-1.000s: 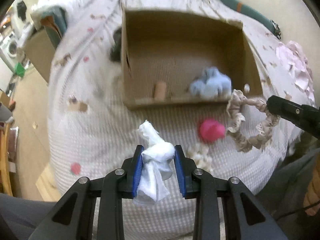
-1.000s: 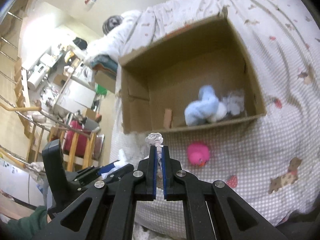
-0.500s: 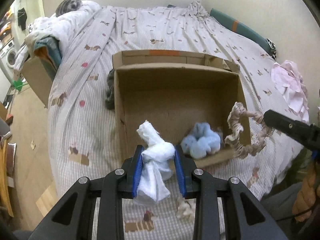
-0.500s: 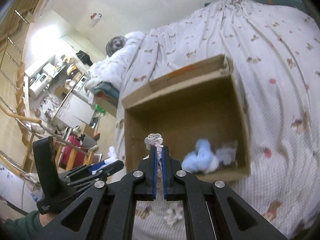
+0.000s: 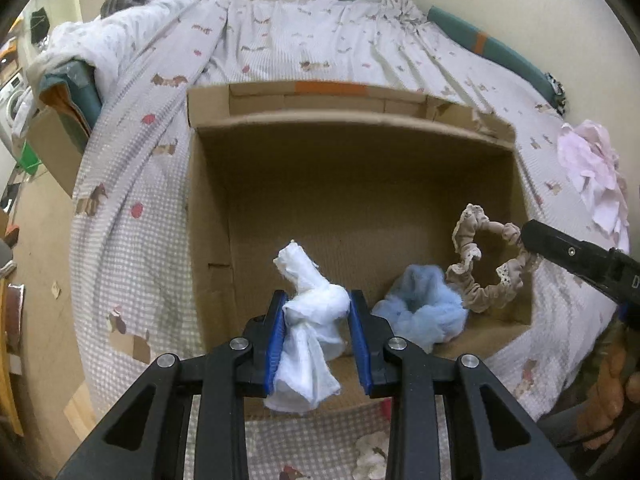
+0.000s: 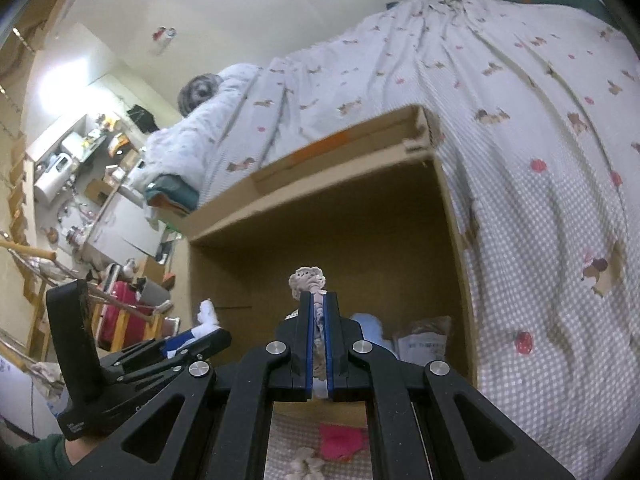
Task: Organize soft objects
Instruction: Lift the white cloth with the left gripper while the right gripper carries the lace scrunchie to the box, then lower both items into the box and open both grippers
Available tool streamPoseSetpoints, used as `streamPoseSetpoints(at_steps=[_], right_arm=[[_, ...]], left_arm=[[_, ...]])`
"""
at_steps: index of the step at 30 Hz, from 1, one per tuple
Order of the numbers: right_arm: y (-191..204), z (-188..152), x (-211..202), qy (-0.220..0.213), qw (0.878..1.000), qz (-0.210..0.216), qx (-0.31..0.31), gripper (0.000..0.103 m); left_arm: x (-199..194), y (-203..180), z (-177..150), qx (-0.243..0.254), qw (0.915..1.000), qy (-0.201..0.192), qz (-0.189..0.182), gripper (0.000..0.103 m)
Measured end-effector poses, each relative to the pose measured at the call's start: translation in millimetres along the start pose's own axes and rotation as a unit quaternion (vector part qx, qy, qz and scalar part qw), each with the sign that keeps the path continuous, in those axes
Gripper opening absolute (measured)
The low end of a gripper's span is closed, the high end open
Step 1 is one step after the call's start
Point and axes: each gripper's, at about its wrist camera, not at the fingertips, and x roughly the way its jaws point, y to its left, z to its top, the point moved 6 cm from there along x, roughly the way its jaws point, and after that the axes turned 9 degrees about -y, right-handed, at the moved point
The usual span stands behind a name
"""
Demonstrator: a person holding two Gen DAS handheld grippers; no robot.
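Both tools nearer box (image 5: 208, 216); scrunchie (image 6: 307, 280) half-hidden

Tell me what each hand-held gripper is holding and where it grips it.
The left hand-held gripper clamps the white knotted cloth across its bulging middle. The right hand-held gripper pinches the beige lace scrunchie on one side of its ring.

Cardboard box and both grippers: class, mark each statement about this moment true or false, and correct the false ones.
1. The left gripper grips a white cloth. True.
2. The right gripper is open and empty. False: it is shut on a beige scrunchie.
3. A light blue fluffy scrunchie lies inside the cardboard box. True.
4. The cardboard box stands on a bare wooden floor. False: it rests on the patterned bedspread.
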Motion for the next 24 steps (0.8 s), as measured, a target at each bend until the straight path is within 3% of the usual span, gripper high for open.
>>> streamPoseSetpoints(at_steps=[7,18,24], right_arm=[[-4,-11,23,0.023,0.999,-0.03,-0.026,0.006],[-24,-39,58,0.101,0.994,-0.042,0.013,0.007],[-24,-40,57,0.095,0.994,-0.044,0.014,0.007]], left_arm=[[28,-9,-20,-0.009,0.9985,0.047,-0.025,0.028],[40,-6,-27,-0.013,0.9984,0.054,-0.008,0.028],[40,0,-28,-0.012,0.9983,0.058,0.001,0.028]])
